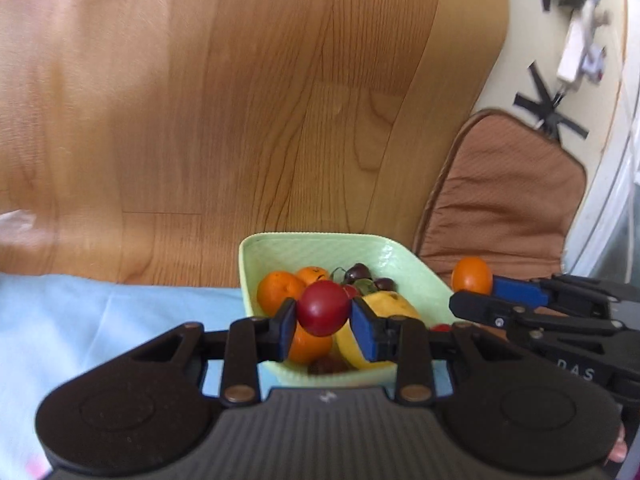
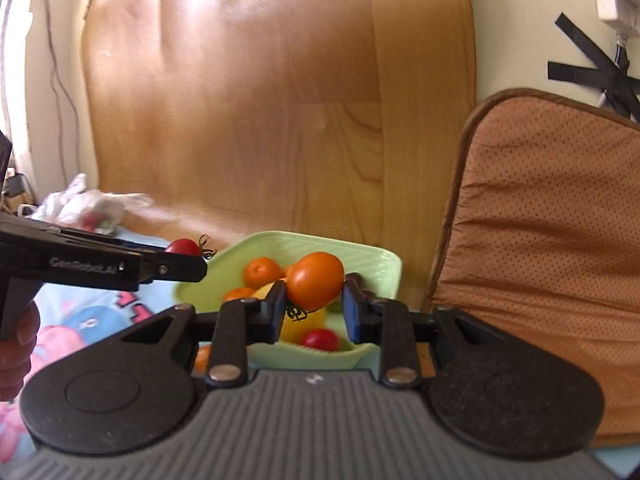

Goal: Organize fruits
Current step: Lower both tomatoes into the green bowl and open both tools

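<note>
Precariously, above the pale-green ribbed plastic bowl (image 1: 416, 276), the left gripper (image 1: 323, 322) pinched a round dark-red fruit (image 1: 323, 308) and the right gripper (image 2: 314, 303) a glossy orange fruit (image 2: 315, 285); either smooth round fruit could slip out and roll away.

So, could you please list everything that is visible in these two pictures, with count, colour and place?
bowl: one, pale green, on the light blue cloth, in front of the wooden board
oranges in the bowl: at least three, orange, left part of the bowl
yellow fruit: one, yellow, right part of the bowl
dark cherries: a few, dark red, back of the bowl
red fruit: one, red, held above the bowl
small orange: one, orange, held above the bowl
cushion: one, brown, right of the bowl
plastic bag: one, white, far left
left hand-held gripper: black with blue pads, shut on the red fruit
right hand-held gripper: black with blue pads, shut on the small orange
</note>
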`<state>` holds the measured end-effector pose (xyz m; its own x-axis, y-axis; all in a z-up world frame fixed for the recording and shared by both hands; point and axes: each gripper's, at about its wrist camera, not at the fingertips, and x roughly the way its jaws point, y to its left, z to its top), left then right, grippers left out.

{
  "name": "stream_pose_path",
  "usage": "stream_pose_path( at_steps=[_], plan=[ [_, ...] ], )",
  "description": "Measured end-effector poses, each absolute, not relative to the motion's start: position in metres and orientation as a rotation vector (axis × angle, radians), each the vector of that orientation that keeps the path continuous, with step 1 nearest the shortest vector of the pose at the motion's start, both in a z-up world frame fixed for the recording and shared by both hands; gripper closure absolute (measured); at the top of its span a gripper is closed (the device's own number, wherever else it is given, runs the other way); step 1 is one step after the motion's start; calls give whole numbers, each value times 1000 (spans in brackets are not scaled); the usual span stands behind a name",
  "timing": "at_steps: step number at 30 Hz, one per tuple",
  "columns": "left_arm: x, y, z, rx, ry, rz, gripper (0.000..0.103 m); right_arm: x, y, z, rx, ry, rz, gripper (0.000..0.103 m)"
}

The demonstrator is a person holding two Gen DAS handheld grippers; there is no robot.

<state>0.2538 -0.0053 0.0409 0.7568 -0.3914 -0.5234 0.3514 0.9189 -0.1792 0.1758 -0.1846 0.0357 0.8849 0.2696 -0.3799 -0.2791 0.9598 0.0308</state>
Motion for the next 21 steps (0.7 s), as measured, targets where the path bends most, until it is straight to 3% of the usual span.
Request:
stream_pose_path(
  at_steps=[4,6,9,14,21],
  plan=[
    [271,-16,33,-42,603,-399,72,194,-187,28,-19,412,279,70],
    [273,-17,32,-36,598,-394,60,199,-186,23,-12,414,292,70],
    [265,-10,37,-48,571,-392,58,193,-187,23,-11,387,285,57],
    [230,18,49,-74,534,-377,54,171,-193,39,39,338,324,57],
    [188,26,25,39,585,-435,44,146,-177,16,124,562,502,58]
  ],
)
